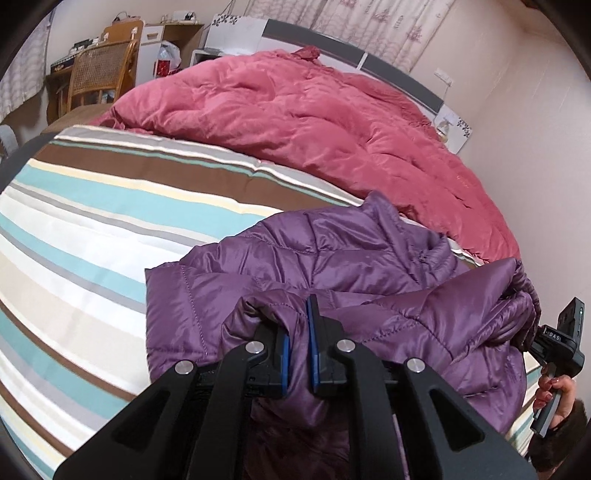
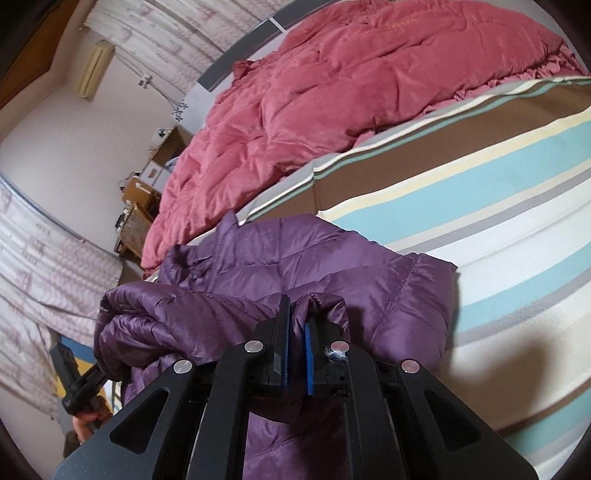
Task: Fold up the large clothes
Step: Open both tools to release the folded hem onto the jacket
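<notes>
purple quilted jacket point(image 1: 332, 266) lies on a striped bed cover point(image 1: 92, 229), far part spread flat on the bed, near part bunched and lifted toward both cameras. left gripper point(image 1: 297, 325) clenched on a fold of the jacket's near edge: blue pads point(image 1: 313, 354) pressed close together with a ridge of purple fabric pinched between them, more fabric draped below the jaws. right gripper point(image 2: 295, 321) likewise clamped on a fold of the same jacket, thin pinch of cloth between its blue pads point(image 2: 308, 354); a small tuft of white fluff sits on its right-hand finger. in the left wrist view the right gripper shows at the far right edge, a hand point(image 1: 554, 391) on its handle, its tips buried in bunched jacket fabric. in the right wrist view the left gripper's body shows at the lower left, beside a gathered mass of the jacket; grip point hidden there. jacket hangs slack between the two grips. pink quilt point(image 1: 314, 122) heaped across the far part of the bed, its near edge just beside the jacket's collar end. beyond the bed: a cane-backed chair point(image 1: 99, 70), patterned curtains point(image 1: 351, 22), pale wall. right wrist view shows cardboard boxes point(image 2: 162, 162) by the bed's far side.
</notes>
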`<move>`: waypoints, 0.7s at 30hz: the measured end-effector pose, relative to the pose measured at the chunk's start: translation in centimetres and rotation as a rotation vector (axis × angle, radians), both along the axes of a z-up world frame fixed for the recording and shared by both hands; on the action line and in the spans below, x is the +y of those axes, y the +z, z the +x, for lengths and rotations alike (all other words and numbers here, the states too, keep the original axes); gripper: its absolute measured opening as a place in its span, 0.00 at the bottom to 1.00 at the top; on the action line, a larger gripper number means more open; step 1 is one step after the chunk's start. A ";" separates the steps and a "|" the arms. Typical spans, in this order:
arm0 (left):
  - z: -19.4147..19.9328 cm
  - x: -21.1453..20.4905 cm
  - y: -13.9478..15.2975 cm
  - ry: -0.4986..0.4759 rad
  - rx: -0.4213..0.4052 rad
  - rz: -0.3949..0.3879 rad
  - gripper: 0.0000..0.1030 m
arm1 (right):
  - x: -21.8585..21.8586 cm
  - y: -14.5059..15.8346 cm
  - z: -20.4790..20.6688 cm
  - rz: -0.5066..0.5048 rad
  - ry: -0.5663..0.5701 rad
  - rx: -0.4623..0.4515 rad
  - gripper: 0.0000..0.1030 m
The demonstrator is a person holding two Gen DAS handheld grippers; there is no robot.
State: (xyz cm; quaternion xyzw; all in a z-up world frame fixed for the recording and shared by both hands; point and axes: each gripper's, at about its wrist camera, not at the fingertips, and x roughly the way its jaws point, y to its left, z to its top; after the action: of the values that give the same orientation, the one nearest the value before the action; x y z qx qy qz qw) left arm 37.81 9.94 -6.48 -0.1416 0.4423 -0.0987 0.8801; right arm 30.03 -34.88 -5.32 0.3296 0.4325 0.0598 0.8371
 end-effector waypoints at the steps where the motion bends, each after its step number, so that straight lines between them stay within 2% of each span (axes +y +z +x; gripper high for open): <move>1: 0.3 -0.1 -0.2 0.003 0.002 -0.002 0.10 | 0.0 -0.3 0.3 -0.004 -0.005 0.006 0.06; 5: 1.0 -0.6 -0.6 0.020 -0.006 0.006 0.13 | 1.0 -0.5 1.4 -0.078 0.003 0.015 0.06; 8: 1.0 -0.6 -0.2 0.049 -0.035 -0.022 0.21 | 1.2 0.2 1.8 -0.113 -0.012 0.007 0.08; 10: 0.8 -0.3 0.2 0.067 -0.063 -0.048 0.32 | 0.8 0.4 2.0 -0.087 -0.034 -0.004 0.08; 12: 0.9 -0.2 0.3 0.076 -0.063 -0.055 0.36 | 0.0 0.4 2.1 -0.015 -0.060 -0.014 0.08; 13: 0.8 -0.1 0.3 0.078 -0.063 -0.059 0.41 | -0.4 0.2 2.1 0.028 -0.074 -0.011 0.10; 14: 0.7 0.0 0.4 0.085 -0.069 -0.066 0.44 | -0.7 0.1 2.0 0.058 -0.084 -0.007 0.18; 15: 0.6 0.2 0.5 0.094 -0.077 -0.079 0.51 | -1.1 -0.2 1.9 0.101 -0.098 -0.005 0.22; 16: 0.5 0.4 0.6 0.102 -0.085 -0.096 0.59 | -1.4 -0.3 1.8 0.137 -0.108 -0.013 0.32; 17: 0.4 0.6 0.8 0.110 -0.099 -0.113 0.61 | -1.9 -0.3 1.5 0.169 -0.123 -0.028 0.38; 19: 0.2 1.0 1.2 0.128 -0.121 -0.115 0.67 | -2.3 0.1 1.2 0.157 -0.152 -0.037 0.44; 21: 0.0 1.1 1.7 0.143 -0.141 -0.098 0.71 | -2.5 0.8 0.9 0.132 -0.160 -0.056 0.45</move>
State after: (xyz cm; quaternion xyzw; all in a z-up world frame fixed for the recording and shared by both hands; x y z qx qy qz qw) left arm 37.78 11.07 -4.82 -0.2085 0.3626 -0.0668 0.9059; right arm 30.97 -37.41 -4.56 0.4156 0.3763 0.0302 0.8275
